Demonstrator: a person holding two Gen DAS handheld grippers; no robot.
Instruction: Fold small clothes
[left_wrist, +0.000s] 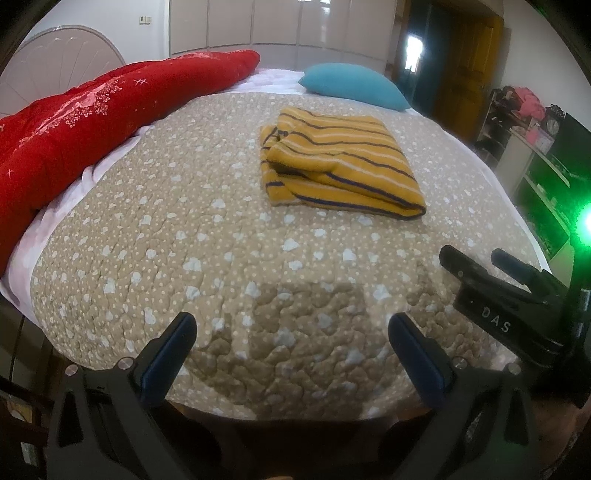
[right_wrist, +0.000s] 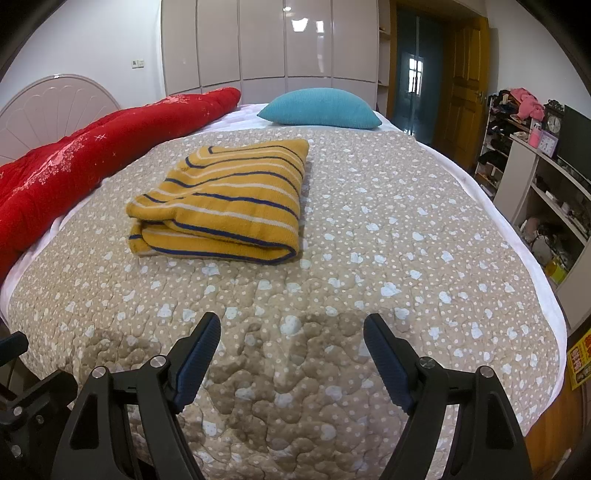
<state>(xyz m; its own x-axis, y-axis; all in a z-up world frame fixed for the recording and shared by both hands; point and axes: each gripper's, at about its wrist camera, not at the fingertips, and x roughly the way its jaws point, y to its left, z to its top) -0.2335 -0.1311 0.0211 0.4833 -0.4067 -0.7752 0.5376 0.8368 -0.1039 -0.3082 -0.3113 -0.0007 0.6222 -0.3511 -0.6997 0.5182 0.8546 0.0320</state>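
A folded yellow striped sweater (left_wrist: 340, 162) lies on the quilt (left_wrist: 184, 240) of the bed, well ahead of both grippers. The left gripper (left_wrist: 291, 325) hangs wide and empty over the quilt's near edge, the sweater ahead to its right; the right gripper (right_wrist: 291, 325) hangs wide and empty too, the sweater ahead to its left

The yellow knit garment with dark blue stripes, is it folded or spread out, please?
Folded: the yellow striped knit garment lies as a compact rectangle with stacked layers at its near edge.
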